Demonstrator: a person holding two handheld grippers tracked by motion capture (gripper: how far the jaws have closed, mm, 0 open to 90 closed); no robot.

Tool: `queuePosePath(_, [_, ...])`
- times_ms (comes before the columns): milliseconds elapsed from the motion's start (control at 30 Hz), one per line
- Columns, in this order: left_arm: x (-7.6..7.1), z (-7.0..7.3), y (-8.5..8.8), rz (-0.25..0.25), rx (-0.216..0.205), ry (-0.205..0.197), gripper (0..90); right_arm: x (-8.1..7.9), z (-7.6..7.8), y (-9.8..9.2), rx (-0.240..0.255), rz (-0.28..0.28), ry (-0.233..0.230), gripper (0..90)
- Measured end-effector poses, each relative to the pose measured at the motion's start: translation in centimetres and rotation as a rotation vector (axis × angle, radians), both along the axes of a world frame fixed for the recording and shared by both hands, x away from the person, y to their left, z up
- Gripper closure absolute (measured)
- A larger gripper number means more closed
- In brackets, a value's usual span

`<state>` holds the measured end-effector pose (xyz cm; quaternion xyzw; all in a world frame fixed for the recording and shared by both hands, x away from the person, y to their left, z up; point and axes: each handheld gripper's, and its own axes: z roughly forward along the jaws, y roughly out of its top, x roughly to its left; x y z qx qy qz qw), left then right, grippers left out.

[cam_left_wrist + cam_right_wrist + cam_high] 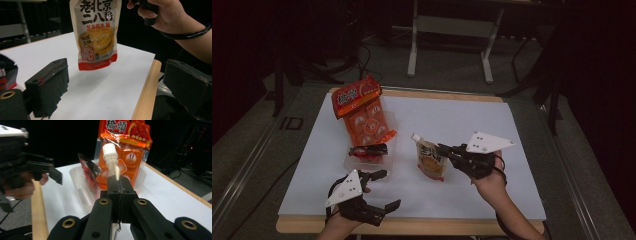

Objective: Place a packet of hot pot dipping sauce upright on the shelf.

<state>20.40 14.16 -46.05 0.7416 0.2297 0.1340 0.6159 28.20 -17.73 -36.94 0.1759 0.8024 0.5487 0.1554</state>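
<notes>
The right claw point(117, 182) is clamped shut on the top edge of a spouted sauce pouch point(431, 159), its pads pinching the flat seam just below the white screw cap point(110, 150), so the pouch hangs by its upper end with its red bottom edge clear of the white sheet point(462, 120) that covers the bench; in the left gripper view it dangles in the air above its own shadow. Gripping by the seam rather than the belly looks like a way to carry the soft pack without squeezing its contents. The left claw point(387, 189) waits near the front edge of the bench with its jaws spread wide and nothing between them, well apart from the pouch, probably ready to steady something. Farther back on the person's left stands a clear plastic tray point(391, 150), which already holds a large orange snack pack point(362, 112) leaning upright against its far end and a small dark red packet point(368, 150) lying in front of it. The tray seems the likely destination for the pouch, though how much free room it has is hard to judge in the dim light.
</notes>
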Motion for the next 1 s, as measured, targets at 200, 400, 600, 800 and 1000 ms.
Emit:
queuePosePath(200, [0.6, 0.8, -0.3, -0.021, -0.005, -0.009, 10.1, -1.1, 0.2, -0.4, 0.018, 0.026, 0.003, 89.6])
queuePosePath(400, [1.3, 1.8, -0.4, -0.045, -0.032, -0.008, 14.5, -2.4, 0.2, -0.6, 0.024, 0.057, -0.004, 89.5])
queuePosePath(600, [1.5, 2.7, -0.9, -0.07, -0.028, -0.03, 14.9, -3.6, 0.3, -0.4, 0.028, 0.092, -0.006, 89.5])
queuePosePath(800, [1.4, 3.5, -1.7, -0.11, -0.017, -0.051, 15.3, -4.5, 0.2, -0.1, 0.035, 0.122, -0.002, 89.5])
queuePosePath(1000, [1.8, 3.8, -2.4, -0.137, -0.016, -0.034, 16.0, -4.9, 0.0, 0.4, 0.034, 0.141, 0.003, 89.5])
